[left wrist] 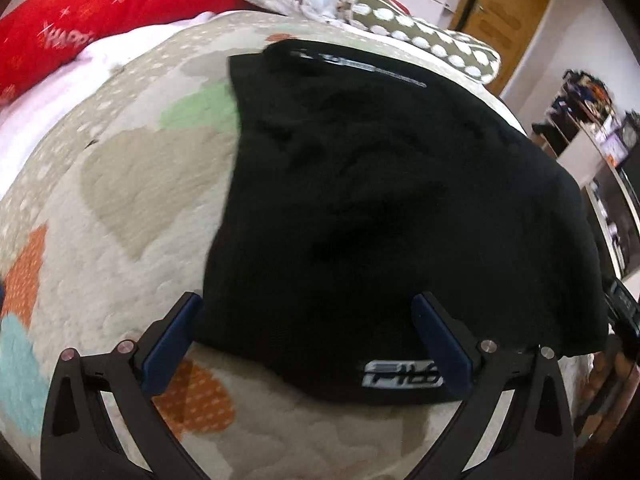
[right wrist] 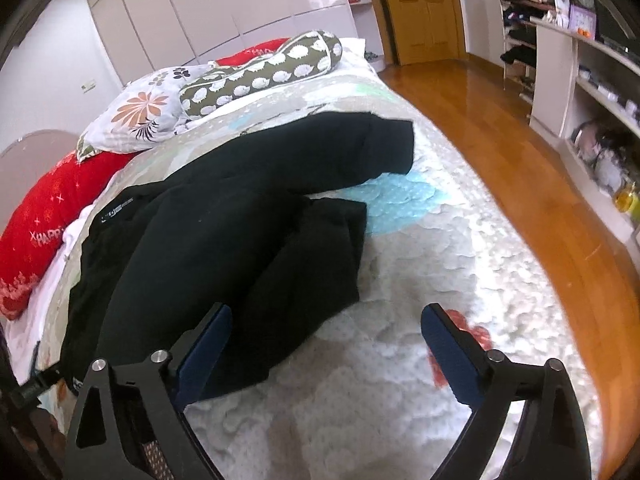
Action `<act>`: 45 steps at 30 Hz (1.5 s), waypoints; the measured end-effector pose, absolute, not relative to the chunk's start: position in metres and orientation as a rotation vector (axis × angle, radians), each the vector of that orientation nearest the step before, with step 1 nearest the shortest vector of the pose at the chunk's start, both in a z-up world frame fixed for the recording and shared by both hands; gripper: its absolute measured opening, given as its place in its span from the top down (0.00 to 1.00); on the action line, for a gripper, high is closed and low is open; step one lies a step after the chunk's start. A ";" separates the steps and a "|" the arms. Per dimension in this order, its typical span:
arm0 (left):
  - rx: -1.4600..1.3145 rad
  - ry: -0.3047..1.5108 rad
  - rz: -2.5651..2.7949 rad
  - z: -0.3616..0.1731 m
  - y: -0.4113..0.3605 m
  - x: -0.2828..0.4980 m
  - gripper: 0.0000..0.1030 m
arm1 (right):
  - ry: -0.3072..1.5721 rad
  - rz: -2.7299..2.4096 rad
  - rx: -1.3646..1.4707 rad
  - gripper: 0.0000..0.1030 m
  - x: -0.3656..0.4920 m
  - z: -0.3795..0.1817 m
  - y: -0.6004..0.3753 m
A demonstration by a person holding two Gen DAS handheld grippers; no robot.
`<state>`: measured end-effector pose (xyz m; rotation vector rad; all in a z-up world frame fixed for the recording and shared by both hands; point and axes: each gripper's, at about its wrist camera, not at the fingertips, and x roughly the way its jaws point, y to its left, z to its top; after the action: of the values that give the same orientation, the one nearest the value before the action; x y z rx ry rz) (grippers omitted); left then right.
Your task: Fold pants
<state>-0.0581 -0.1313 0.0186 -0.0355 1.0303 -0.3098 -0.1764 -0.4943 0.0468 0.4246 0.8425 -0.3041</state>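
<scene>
Both tongs, left gripper (left wrist: 307, 312) and right gripper (right wrist: 326, 326), are standing open; soft, limp black pants (left wrist: 392, 200) are probably needing a hold at the near hem.

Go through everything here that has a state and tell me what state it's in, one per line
Pants: lying on the bed, legs bent over, not neatly folded.
Left tongs: open, over the pants' edge, holding nothing.
Right tongs: open, over the bedspread, empty.
Door: closed.

We see the pants (right wrist: 224, 232) lying on the bedspread (right wrist: 420, 280), pillows (right wrist: 264, 68) behind them, shelves (right wrist: 592, 92) far right.
</scene>
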 end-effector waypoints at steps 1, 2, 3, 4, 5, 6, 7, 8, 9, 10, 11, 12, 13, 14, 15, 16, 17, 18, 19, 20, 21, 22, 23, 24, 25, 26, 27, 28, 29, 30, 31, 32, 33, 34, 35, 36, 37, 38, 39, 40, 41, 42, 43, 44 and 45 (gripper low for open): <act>-0.033 1.026 -0.316 0.018 -0.132 -0.058 0.00 | 0.845 -0.309 0.423 0.15 -0.174 0.044 -0.495; -0.039 1.020 -0.328 0.018 -0.133 -0.057 0.02 | 0.840 -0.311 0.414 0.16 -0.172 0.042 -0.494; -0.046 1.015 -0.333 0.018 -0.131 -0.056 0.13 | 0.834 -0.311 0.404 0.22 -0.170 0.042 -0.494; -0.046 1.005 -0.325 0.019 -0.128 -0.055 0.24 | 0.830 -0.307 0.394 0.40 -0.168 0.043 -0.493; -0.046 0.999 -0.315 0.022 -0.125 -0.055 0.48 | 0.827 -0.295 0.389 0.52 -0.167 0.044 -0.492; -0.063 1.000 -0.327 0.025 -0.122 -0.054 0.70 | 0.824 -0.289 0.394 0.70 -0.167 0.045 -0.493; -0.102 1.015 -0.363 0.028 -0.119 -0.052 0.72 | 0.816 -0.289 0.397 0.83 -0.168 0.048 -0.492; -0.113 1.021 -0.372 0.030 -0.117 -0.050 0.74 | 0.806 -0.295 0.396 0.87 -0.170 0.051 -0.491; -0.114 1.018 -0.383 0.035 -0.116 -0.050 0.77 | 0.786 -0.298 0.391 0.87 -0.175 0.058 -0.489; -0.118 1.012 -0.390 0.042 -0.112 -0.050 0.79 | 0.771 -0.298 0.384 0.87 -0.178 0.065 -0.488; -0.130 1.007 -0.393 0.048 -0.107 -0.049 0.81 | 0.756 -0.299 0.368 0.87 -0.184 0.074 -0.485; -0.145 0.995 -0.396 0.058 -0.099 -0.049 0.81 | 0.748 -0.299 0.354 0.87 -0.191 0.082 -0.483; -0.150 0.981 -0.396 0.066 -0.092 -0.050 0.81 | 0.743 -0.297 0.343 0.87 -0.198 0.090 -0.483; -0.148 0.965 -0.389 0.074 -0.082 -0.052 0.81 | 0.738 -0.280 0.334 0.87 -0.207 0.099 -0.482; -0.152 0.950 -0.386 0.083 -0.069 -0.057 0.81 | 0.732 -0.273 0.325 0.87 -0.217 0.109 -0.482; -0.155 0.952 -0.387 0.085 -0.062 -0.058 0.81 | 0.732 -0.271 0.315 0.87 -0.225 0.115 -0.483; -0.148 0.960 -0.379 0.087 -0.053 -0.063 0.81 | 0.741 -0.272 0.303 0.87 -0.235 0.121 -0.484; -0.135 0.964 -0.370 0.085 -0.048 -0.065 0.81 | 0.753 -0.276 0.303 0.87 -0.243 0.124 -0.486; -0.107 0.973 -0.359 0.080 -0.043 -0.069 0.81 | 0.769 -0.276 0.311 0.85 -0.249 0.123 -0.489; -0.085 0.989 -0.345 0.073 -0.040 -0.073 0.81 | 0.803 -0.285 0.322 0.84 -0.256 0.117 -0.493; -0.081 1.011 -0.335 0.063 -0.038 -0.075 0.81 | 0.821 -0.304 0.320 0.77 -0.260 0.112 -0.495; -0.086 1.031 -0.335 0.055 -0.037 -0.074 0.81 | 0.844 -0.339 0.308 0.71 -0.265 0.104 -0.498; -0.093 1.058 -0.332 0.045 -0.036 -0.074 0.80 | 0.881 -0.379 0.300 0.68 -0.268 0.093 -0.502; -0.095 1.070 -0.327 0.038 -0.035 -0.075 0.79 | 0.937 -0.419 0.297 0.65 -0.269 0.081 -0.508; -0.097 1.076 -0.323 0.032 -0.035 -0.077 0.78 | 0.968 -0.447 0.297 0.64 -0.271 0.072 -0.513; -0.098 1.071 -0.318 0.030 -0.037 -0.083 0.75 | 0.965 -0.448 0.309 0.60 -0.273 0.069 -0.516; -0.096 1.057 -0.306 0.031 -0.036 -0.086 0.71 | 0.954 -0.455 0.315 0.55 -0.277 0.070 -0.516; -0.091 1.051 -0.300 0.033 -0.035 -0.085 0.69 | 0.941 -0.465 0.310 0.51 -0.279 0.073 -0.515; -0.082 1.049 -0.291 0.037 -0.034 -0.087 0.65 | 0.922 -0.473 0.293 0.50 -0.280 0.079 -0.511; -0.073 1.051 -0.280 0.041 -0.032 -0.090 0.62 | 0.905 -0.474 0.267 0.50 -0.279 0.086 -0.506; -0.064 1.047 -0.266 0.044 -0.030 -0.092 0.62 | 0.893 -0.474 0.239 0.50 -0.278 0.092 -0.502; -0.056 1.034 -0.260 0.049 -0.027 -0.095 0.59 | 0.881 -0.473 0.212 0.49 -0.275 0.100 -0.497; -0.053 1.022 -0.257 0.052 -0.021 -0.098 0.53 | 0.864 -0.464 0.195 0.46 -0.274 0.107 -0.494; -0.051 1.007 -0.247 0.054 -0.015 -0.102 0.51 | 0.844 -0.446 0.189 0.43 -0.275 0.113 -0.490; -0.050 0.997 -0.239 0.057 -0.008 -0.106 0.48 | 0.821 -0.415 0.193 0.41 -0.274 0.120 -0.485; -0.050 0.990 -0.234 0.061 -0.005 -0.108 0.47 | 0.805 -0.373 0.202 0.38 -0.273 0.123 -0.483; -0.048 0.986 -0.231 0.064 -0.005 -0.109 0.47 | 0.796 -0.319 0.214 0.36 -0.270 0.125 -0.477; -0.043 0.979 -0.225 0.068 -0.006 -0.110 0.47 | 0.799 -0.253 0.222 0.36 -0.263 0.124 -0.469; -0.025 0.956 -0.205 0.074 -0.007 -0.113 0.47 | 0.810 -0.185 0.227 0.36 -0.256 0.121 -0.459; -0.010 0.939 -0.192 0.077 -0.008 -0.114 0.47 | 0.820 -0.141 0.230 0.36 -0.251 0.118 -0.451; 0.006 0.922 -0.185 0.081 -0.009 -0.116 0.47 | 0.836 -0.090 0.234 0.36 -0.243 0.112 -0.440; 0.015 0.912 -0.187 0.084 -0.011 -0.118 0.47 | 0.849 -0.054 0.233 0.36 -0.238 0.106 -0.431; 0.013 0.914 -0.198 0.086 -0.012 -0.119 0.46 | 0.863 -0.019 0.232 0.36 -0.232 0.100 -0.421; 0.005 0.920 -0.215 0.086 -0.014 -0.120 0.46 | 0.880 0.017 0.227 0.36 -0.225 0.092 -0.410; 0.001 0.921 -0.231 0.086 -0.017 -0.120 0.42 | 0.895 0.052 0.218 0.36 -0.219 0.085 -0.398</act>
<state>-0.1196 -0.0169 0.0864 0.0009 0.9209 -0.2306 -0.2188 -0.3980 0.0855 0.2184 0.8947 0.0518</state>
